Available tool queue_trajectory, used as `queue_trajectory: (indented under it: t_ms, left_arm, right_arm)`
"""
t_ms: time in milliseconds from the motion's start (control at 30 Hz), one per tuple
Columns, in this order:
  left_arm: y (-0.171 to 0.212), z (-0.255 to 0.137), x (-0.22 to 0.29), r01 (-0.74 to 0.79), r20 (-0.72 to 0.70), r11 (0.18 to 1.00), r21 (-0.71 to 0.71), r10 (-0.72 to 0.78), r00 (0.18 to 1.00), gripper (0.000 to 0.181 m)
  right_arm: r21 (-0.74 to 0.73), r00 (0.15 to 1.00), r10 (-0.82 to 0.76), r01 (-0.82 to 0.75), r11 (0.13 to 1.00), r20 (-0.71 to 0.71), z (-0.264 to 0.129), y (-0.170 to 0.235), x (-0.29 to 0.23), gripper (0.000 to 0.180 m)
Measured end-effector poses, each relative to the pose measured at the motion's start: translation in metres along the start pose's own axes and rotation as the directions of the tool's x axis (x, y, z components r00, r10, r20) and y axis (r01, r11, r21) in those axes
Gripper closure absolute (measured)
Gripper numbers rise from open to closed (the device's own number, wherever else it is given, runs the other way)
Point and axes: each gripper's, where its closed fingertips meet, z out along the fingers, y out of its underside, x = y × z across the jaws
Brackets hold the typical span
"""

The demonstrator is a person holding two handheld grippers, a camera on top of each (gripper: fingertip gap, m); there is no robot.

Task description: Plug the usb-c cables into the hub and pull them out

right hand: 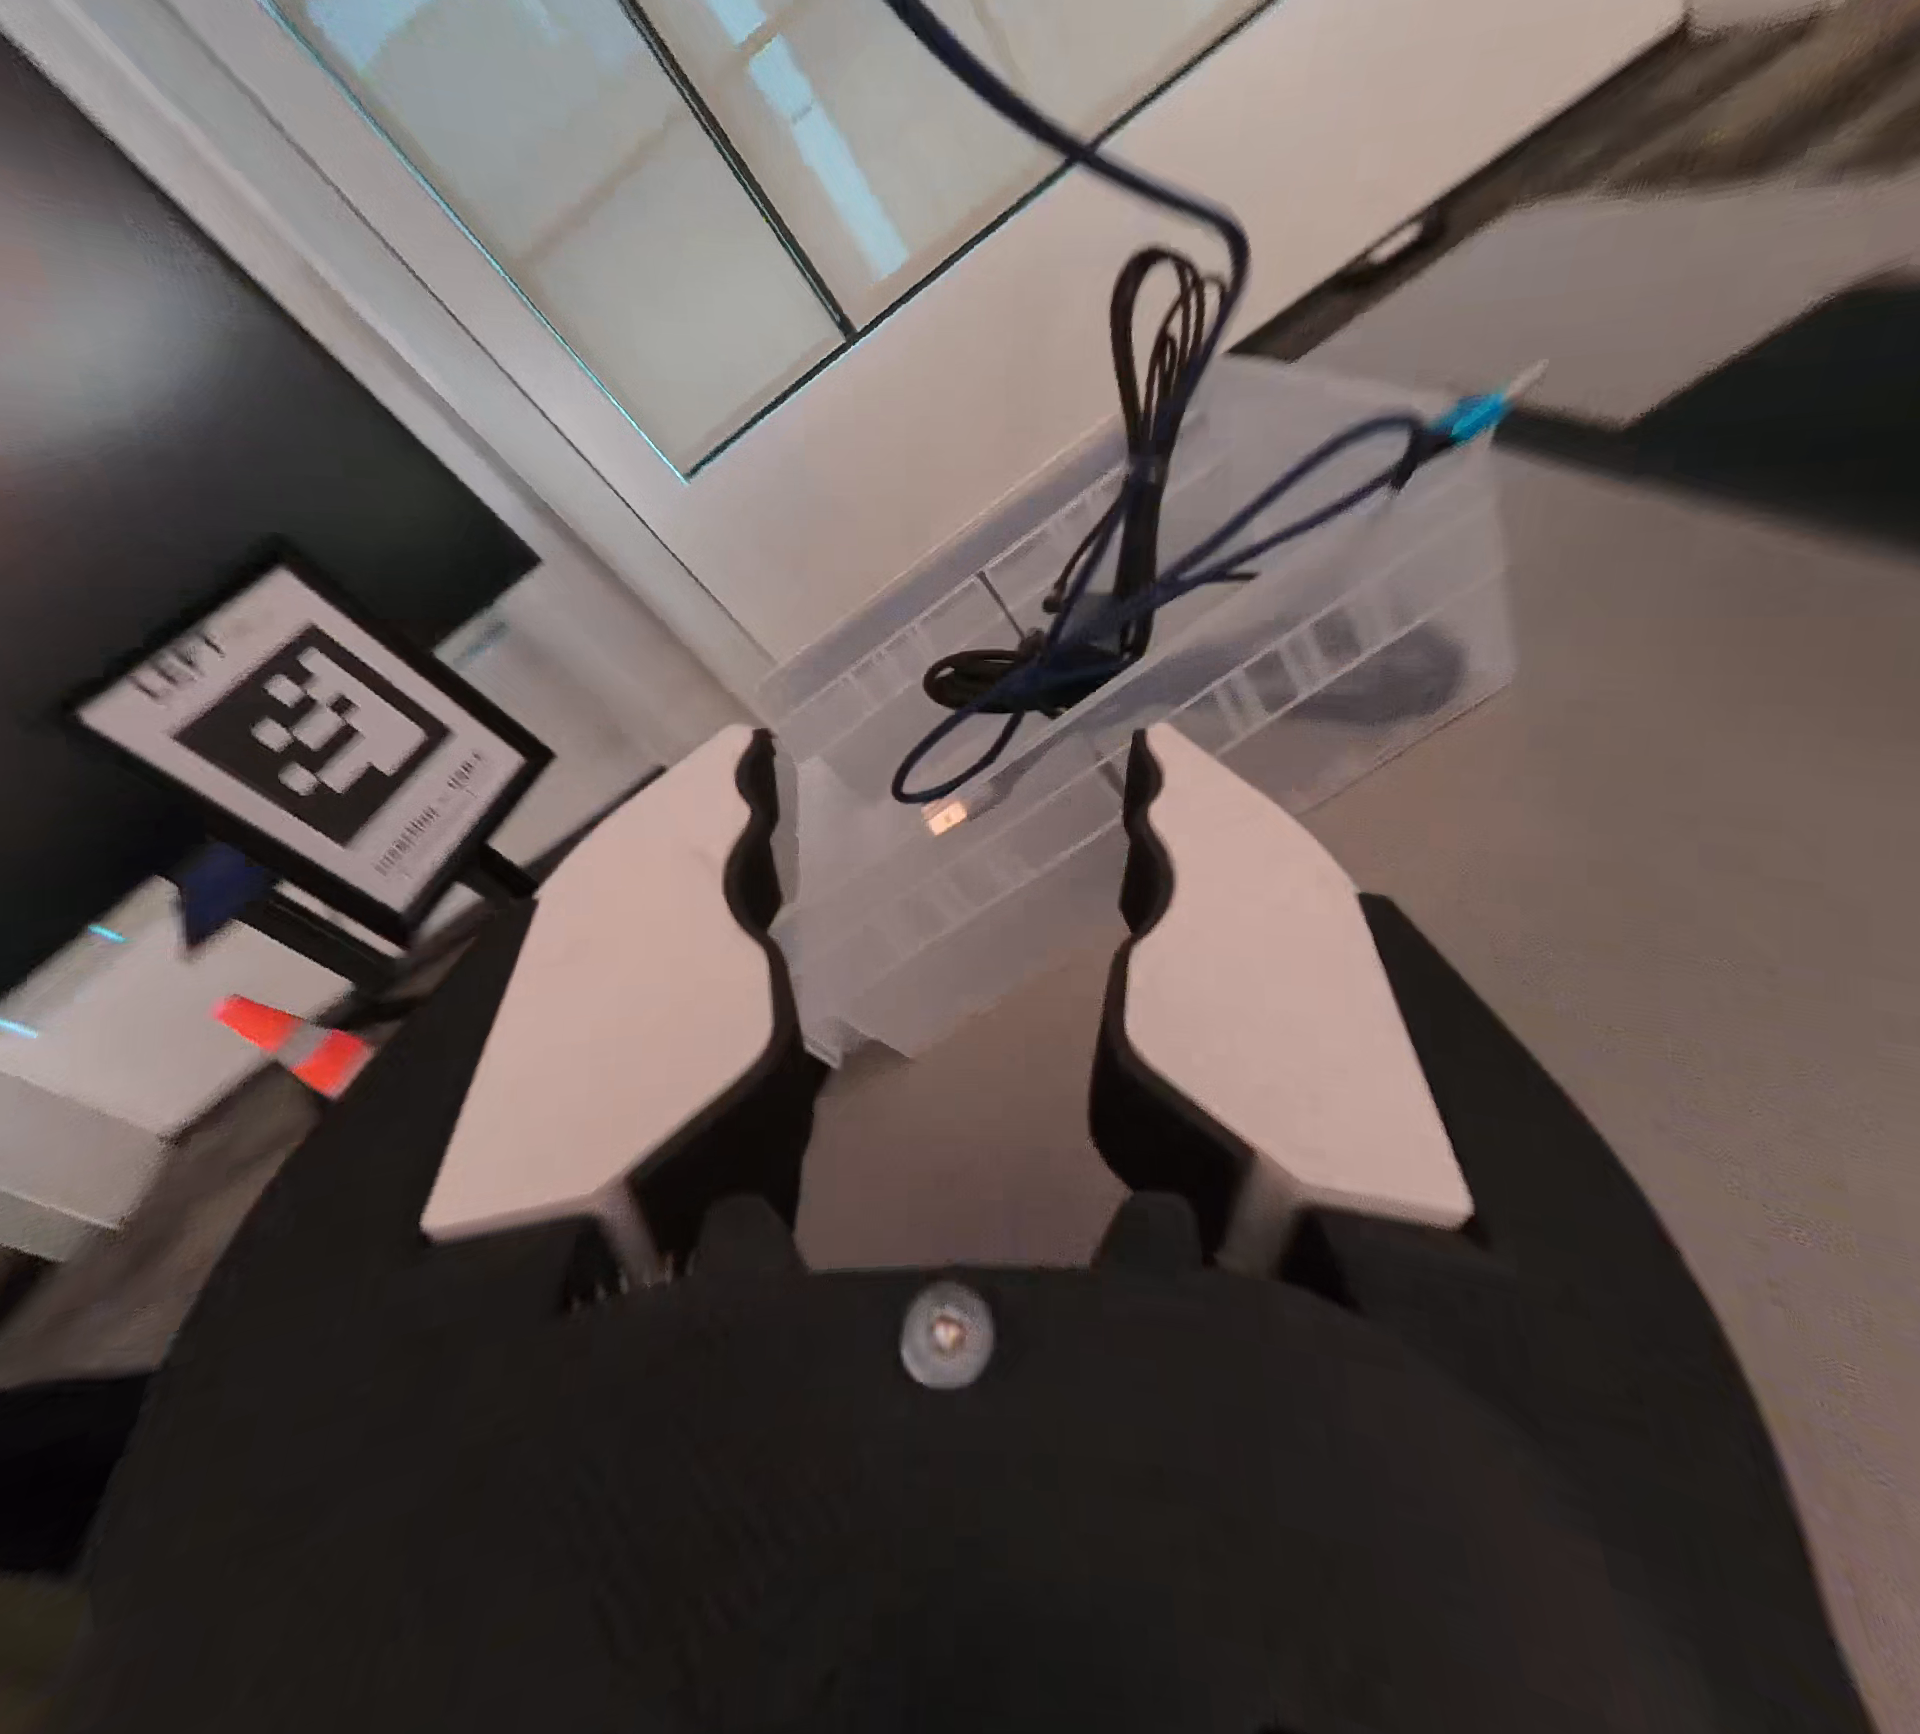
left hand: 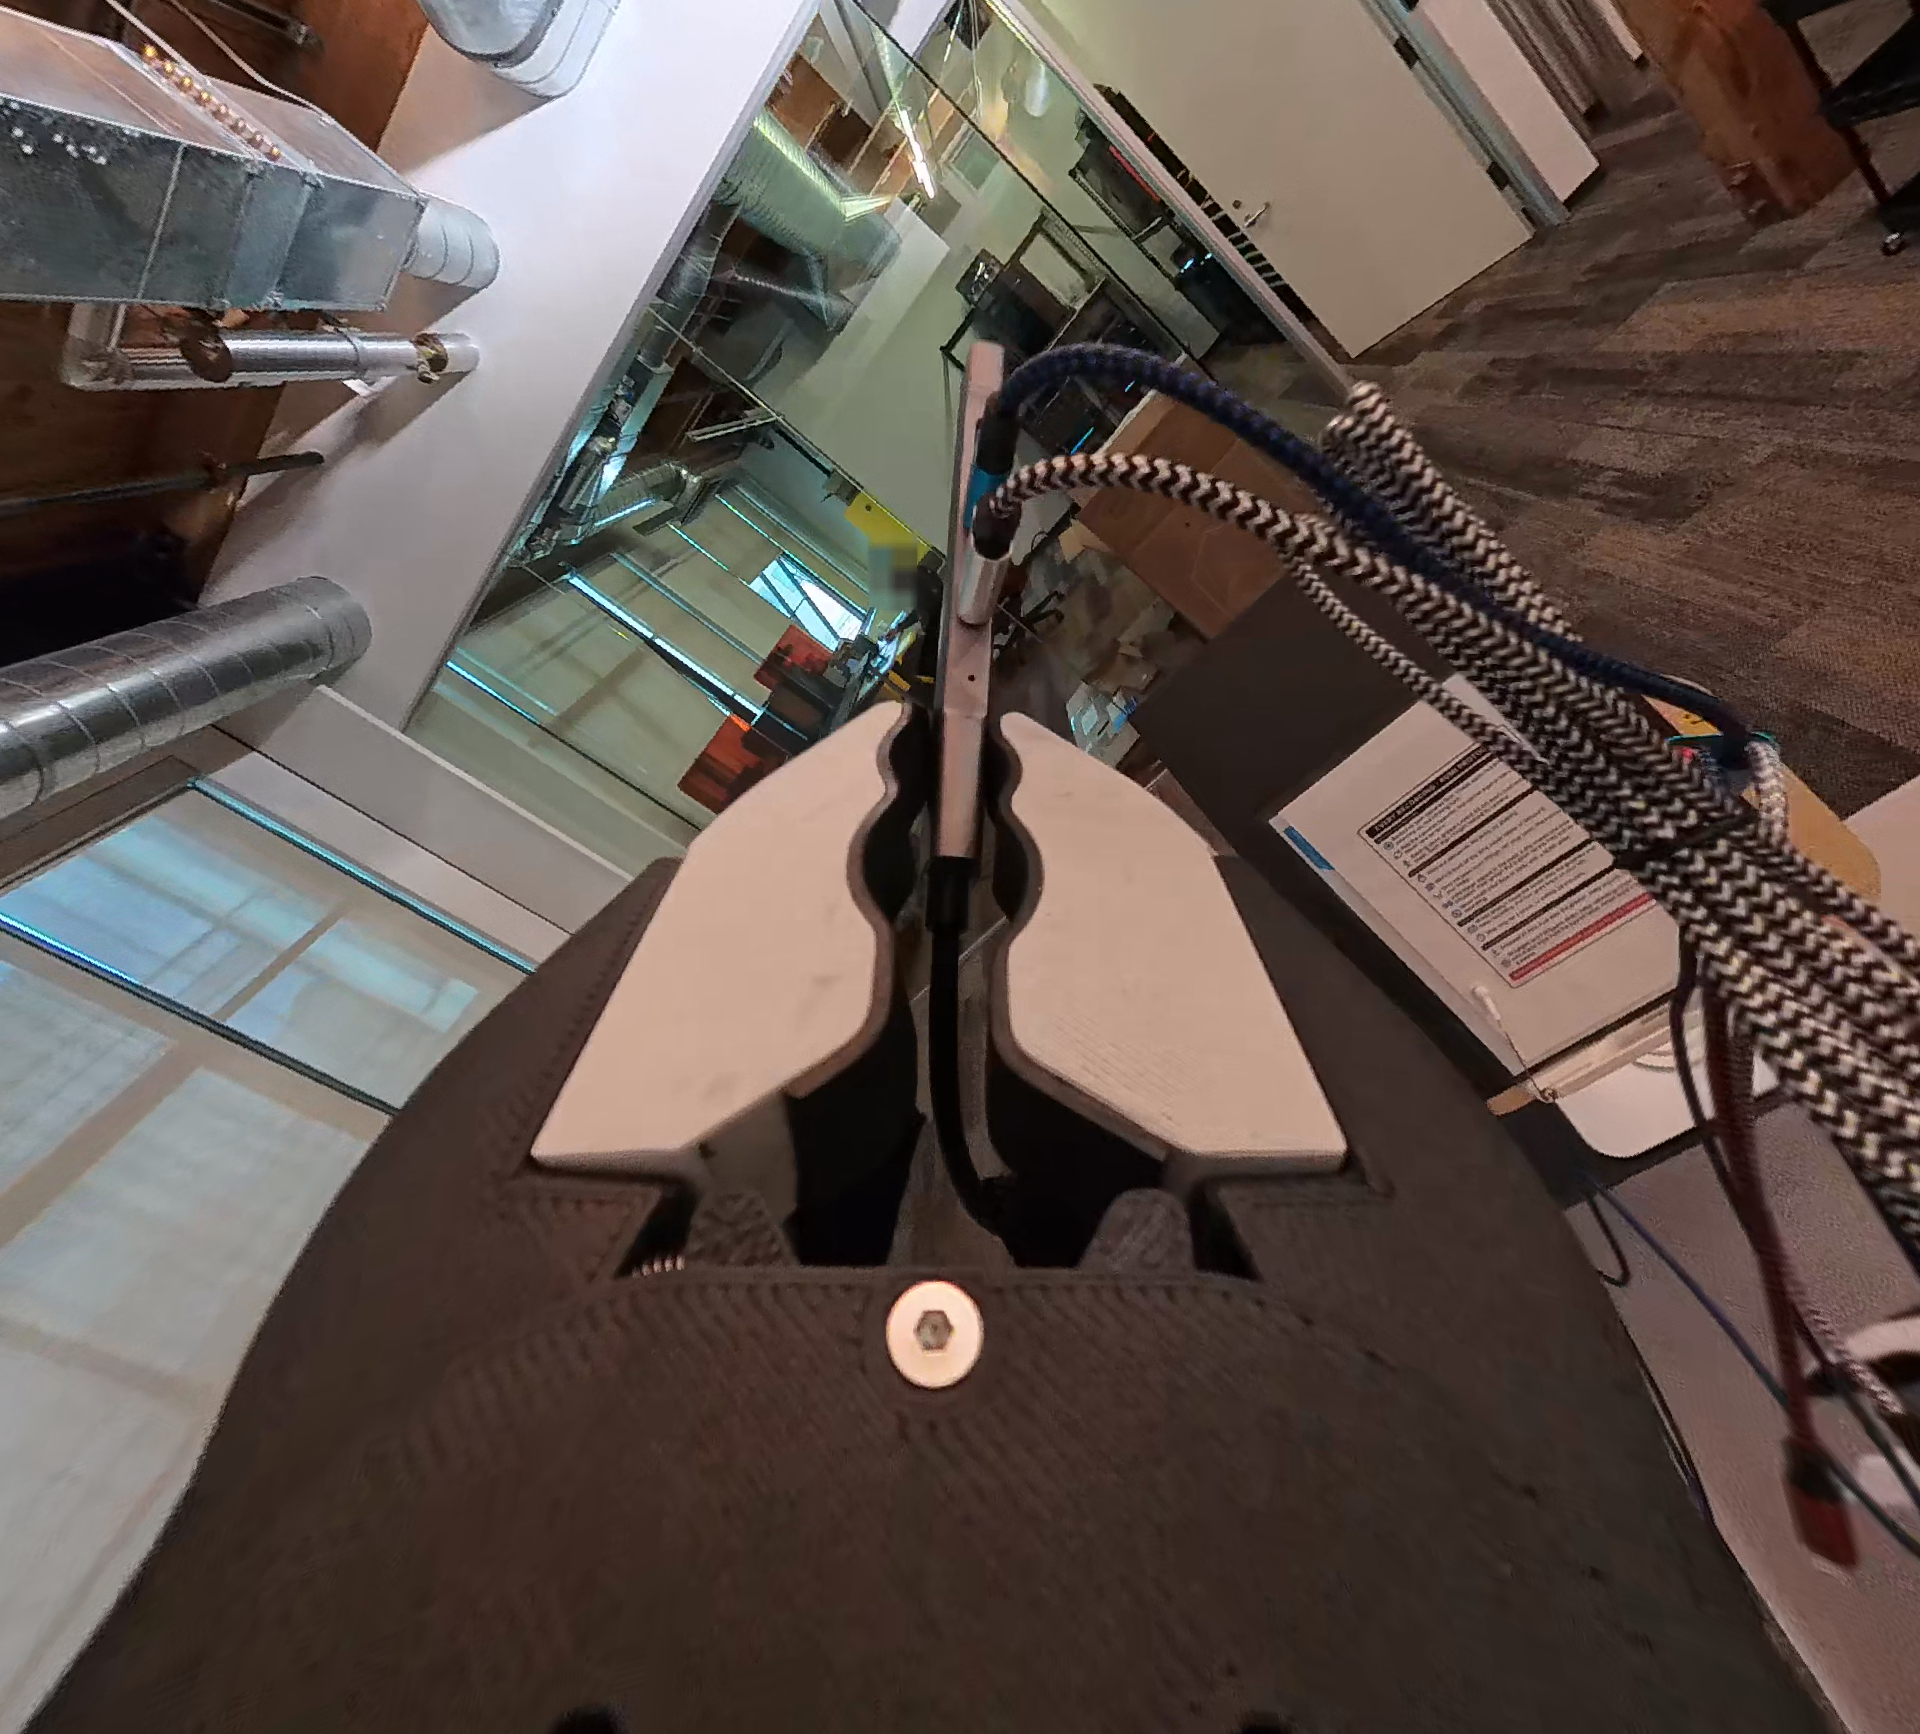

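My left gripper [left hand: 951, 728] is shut on a thin silver hub [left hand: 961, 666] and holds it edge-on, raised in the air. A blue braided cable [left hand: 1091, 370] and a black-and-white braided cable [left hand: 1122, 479] are plugged into the hub's right side. The hub's own black lead [left hand: 951, 1009] runs back between the fingers. My right gripper [right hand: 951, 749] is open and empty. Beyond it a blue cable bundle [right hand: 1132, 541] with a light blue plug [right hand: 1465, 417] hangs over a clear plastic bin [right hand: 1299, 645].
Several braided cables [left hand: 1621, 801] hang in a bundle at the right of the left wrist view, one ending in a red plug [left hand: 1818, 1497]. A framed marker board [right hand: 312, 739] stands at left in the right wrist view. A white tabletop [right hand: 1662, 853] lies under the bin. Some 65 cm of space lies between my two pairs of fingers.
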Motion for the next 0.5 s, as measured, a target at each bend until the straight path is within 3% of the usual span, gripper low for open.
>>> queue_trajectory:
  t_ms: [167, 267, 400, 433, 500]
  left_arm:
    - [0.004, -0.011, -0.004, 0.001, 0.001, 1.0, -0.023, -0.001, 1.0, 0.171]
    - [0.012, -0.013, -0.009, -0.019, 0.016, 0.998, -0.058, 0.02, 1.0, 0.171]
    - [0.018, -0.015, -0.01, -0.024, 0.012, 0.998, -0.063, 0.025, 1.0, 0.171]
    - [0.021, -0.015, -0.01, -0.029, 0.012, 0.997, -0.068, 0.03, 0.999, 0.171]
    - [0.027, -0.016, -0.013, -0.033, 0.016, 0.996, -0.082, 0.034, 0.999, 0.171]
  right_arm:
    - [0.038, 0.961, 0.275, -0.276, 0.961, 0.007, 0.047, 0.008, 0.022, 0.122]
    - [0.007, 0.952, 0.305, -0.305, 0.952, -0.019, 0.066, 0.008, 0.021, 0.122]
    - [-0.131, 0.936, 0.298, -0.324, 0.937, -0.185, 0.088, 0.019, 0.035, 0.123]
    - [-0.18, 0.93, 0.268, -0.317, 0.931, -0.251, 0.091, 0.024, 0.044, 0.126]
    - [-0.258, 0.924, 0.227, -0.311, 0.915, -0.308, 0.094, 0.029, 0.055, 0.156]
